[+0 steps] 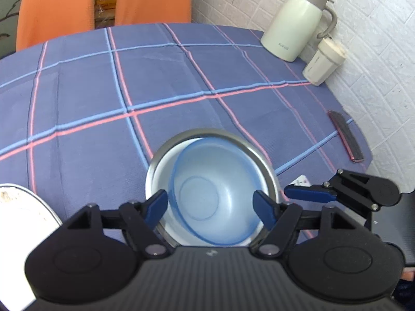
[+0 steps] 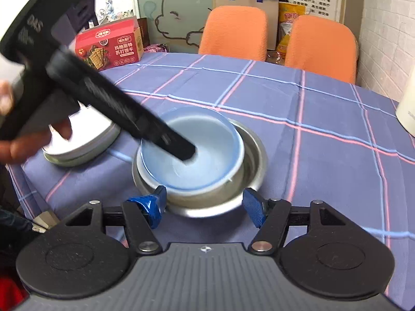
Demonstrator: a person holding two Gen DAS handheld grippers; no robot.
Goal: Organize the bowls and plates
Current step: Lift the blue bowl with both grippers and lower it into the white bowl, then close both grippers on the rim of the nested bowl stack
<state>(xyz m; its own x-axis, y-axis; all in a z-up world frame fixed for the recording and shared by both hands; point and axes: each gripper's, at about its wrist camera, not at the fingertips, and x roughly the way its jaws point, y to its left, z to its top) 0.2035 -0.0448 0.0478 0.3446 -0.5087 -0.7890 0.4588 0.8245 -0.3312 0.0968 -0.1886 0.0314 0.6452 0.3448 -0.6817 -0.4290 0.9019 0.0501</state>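
Left tongs (image 1: 210, 202) spread wide over the blue bowl (image 1: 215, 181), pads clear of its wall on both sides, nothing pinched. Seen from the right wrist, one black finger dipped into that bowl's hollow, with a person's hand (image 2: 15, 140) wrapped round the handle behind it.

Right tongs (image 2: 205, 204) parted at a middling width, pads bare, gripping nothing. Just ahead of their tips, the near rim of the steel bowl (image 2: 249, 155), not touched as far as can be told.

Blue bowl nested inside the steel bowl, tilted, pushed toward the left-tongs side. Both standing on the checked tablecloth (image 1: 103, 90).

Left of the left tongs, close by, a white plate (image 1: 26, 207); from the right wrist the same plate beyond and left of the bowls, partly hidden by the left tongs' body.

Far ahead and right of the left tongs, against the white wall: a cream jug (image 1: 293, 23), a small cup (image 1: 324, 62) just beside it, and nearer, a dark phone (image 1: 345, 134) at the table edge.

Beyond the table, two orange chairs (image 2: 233, 31); far left of the right tongs, a red cracker box (image 2: 109, 46).
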